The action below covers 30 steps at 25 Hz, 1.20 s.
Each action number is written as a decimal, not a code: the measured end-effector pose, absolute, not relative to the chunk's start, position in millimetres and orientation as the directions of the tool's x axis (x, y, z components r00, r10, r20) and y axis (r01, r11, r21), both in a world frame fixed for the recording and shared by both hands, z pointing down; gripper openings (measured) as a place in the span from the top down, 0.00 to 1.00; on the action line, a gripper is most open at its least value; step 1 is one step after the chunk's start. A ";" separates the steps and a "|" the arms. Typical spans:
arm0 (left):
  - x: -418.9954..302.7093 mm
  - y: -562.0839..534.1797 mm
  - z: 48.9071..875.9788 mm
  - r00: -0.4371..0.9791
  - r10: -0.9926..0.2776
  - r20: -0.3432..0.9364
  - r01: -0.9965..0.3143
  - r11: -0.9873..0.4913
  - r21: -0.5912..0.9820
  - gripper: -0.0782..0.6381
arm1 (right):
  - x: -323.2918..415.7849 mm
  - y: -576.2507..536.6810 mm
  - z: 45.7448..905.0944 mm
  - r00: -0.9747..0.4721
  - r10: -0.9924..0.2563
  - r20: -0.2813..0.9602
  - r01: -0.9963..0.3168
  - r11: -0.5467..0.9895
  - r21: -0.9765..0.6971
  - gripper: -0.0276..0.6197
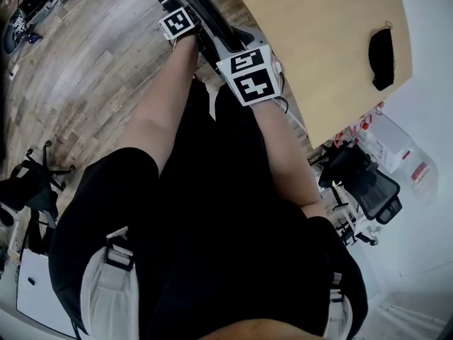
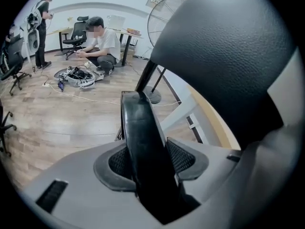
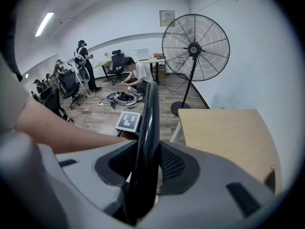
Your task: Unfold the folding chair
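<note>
While the left fingers point(image 2: 187, 157) and right fingers point(image 3: 175, 165) both clamp the black rail of the chair point(image 2: 138, 123), standing just beside the table point(image 1: 318, 41), a steady, even pull seems best, keeping the 2 grips from slipping

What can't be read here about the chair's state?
Head view: the folding chair is mostly covered by the person's arms and cut by the top edge; folded or open is unclear.
Left gripper view: a dark padded shape blocks the right side; unidentifiable.
Right gripper view: the right gripper hides the chair's lower part.
</note>
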<state>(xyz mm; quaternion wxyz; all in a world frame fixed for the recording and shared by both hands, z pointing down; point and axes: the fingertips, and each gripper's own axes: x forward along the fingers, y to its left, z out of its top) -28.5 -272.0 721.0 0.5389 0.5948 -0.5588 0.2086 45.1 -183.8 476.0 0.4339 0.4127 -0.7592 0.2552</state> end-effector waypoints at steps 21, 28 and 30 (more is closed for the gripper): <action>-57.7 -266.5 720.3 0.313 -0.496 0.810 -0.874 0.184 0.450 0.63 | 61.9 -188.3 480.2 -0.359 -0.395 0.846 -0.819 0.568 -0.082 0.75; -53.5 -270.6 727.8 0.318 -0.514 0.797 -0.876 0.163 0.455 0.63 | 67.9 -190.6 483.0 -0.447 -0.365 0.817 -0.766 0.627 -0.140 0.74; -53.0 -271.4 727.6 0.319 -0.521 0.791 -0.874 0.160 0.458 0.63 | 71.3 -192.3 483.8 -0.463 -0.354 0.813 -0.754 0.640 -0.150 0.74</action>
